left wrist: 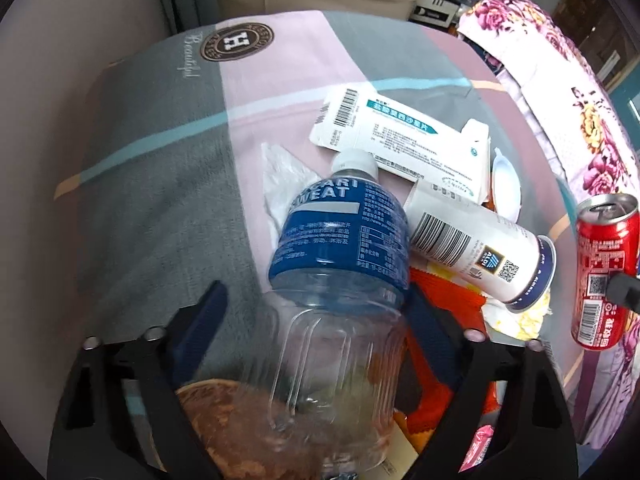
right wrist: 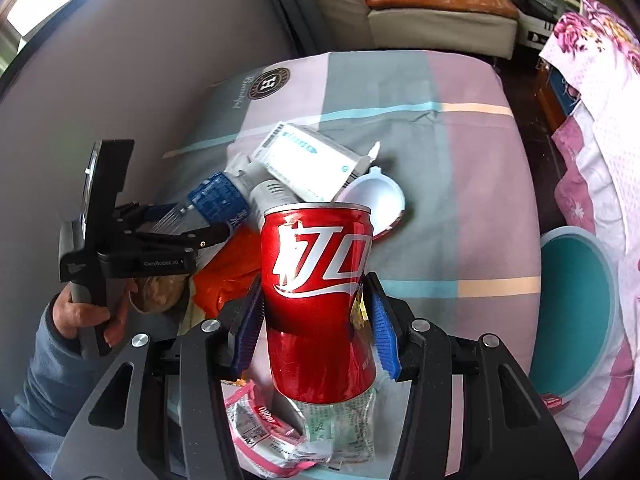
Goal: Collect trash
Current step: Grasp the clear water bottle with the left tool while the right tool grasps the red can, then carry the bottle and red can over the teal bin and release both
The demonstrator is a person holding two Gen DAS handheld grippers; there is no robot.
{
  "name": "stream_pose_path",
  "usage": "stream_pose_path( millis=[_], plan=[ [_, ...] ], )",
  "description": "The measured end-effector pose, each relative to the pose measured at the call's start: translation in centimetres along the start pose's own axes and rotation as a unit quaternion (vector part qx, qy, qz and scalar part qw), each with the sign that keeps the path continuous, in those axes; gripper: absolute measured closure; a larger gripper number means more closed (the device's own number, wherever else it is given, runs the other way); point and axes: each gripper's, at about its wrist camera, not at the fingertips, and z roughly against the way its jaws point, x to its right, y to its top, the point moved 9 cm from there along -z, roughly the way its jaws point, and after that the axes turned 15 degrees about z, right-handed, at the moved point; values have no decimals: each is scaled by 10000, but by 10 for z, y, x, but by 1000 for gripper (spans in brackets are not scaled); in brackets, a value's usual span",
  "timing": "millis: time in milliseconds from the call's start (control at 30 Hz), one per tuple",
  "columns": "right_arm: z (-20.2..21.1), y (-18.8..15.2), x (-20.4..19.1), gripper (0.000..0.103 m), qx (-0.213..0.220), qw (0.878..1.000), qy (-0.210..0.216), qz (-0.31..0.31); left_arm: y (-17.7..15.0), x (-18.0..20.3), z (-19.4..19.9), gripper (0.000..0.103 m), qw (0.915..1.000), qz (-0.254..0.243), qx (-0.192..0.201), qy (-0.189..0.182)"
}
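Observation:
My left gripper is shut on a clear plastic bottle with a blue label and white cap, held above the trash pile. My right gripper is shut on a red drink can, held upright; the can also shows at the right in the left wrist view. The left gripper with its bottle shows at the left in the right wrist view. On the patchwork bedspread lie a white medicine box, a white cylindrical cup, a white lid, orange wrapping and crumpled plastic wrappers.
A teal round bin stands at the right of the bed beside a floral quilt. A brown round item lies under the left gripper. A sofa stands behind the bed, and a grey wall at the left.

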Motion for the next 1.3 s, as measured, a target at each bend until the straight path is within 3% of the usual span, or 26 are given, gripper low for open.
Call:
stream_pose_path(
  millis=[33,133,333,500,667,900,1067,1300],
  plan=[
    [0,-1,2,56,10,10000,7,-23,-1,2,0,33,10000,-15,19,1],
    [-3,-1,11,57,64,9999,18,-118,0,4,6,34,9992,-119,313,237],
    [-2,-7,26,57,161,9993,49,-325,2,1,32,34,9973,252,679,135],
    [8,-14,38,58,317,9982,66,-505,3,12,69,34,9936,331,1082,-29],
    [27,-22,60,58,553,9956,-23,-761,-4,56,92,34,9915,25,1244,-373],
    [62,-43,103,58,928,9881,-227,-1202,-20,146,89,34,9882,-516,1095,-934],
    [91,-69,147,58,1187,9782,-535,-1618,-41,223,65,34,9837,-1082,768,-1213],
    [117,-117,212,58,1348,9610,-882,-2248,-69,303,24,34,9765,-1731,268,-1255]
  ],
)
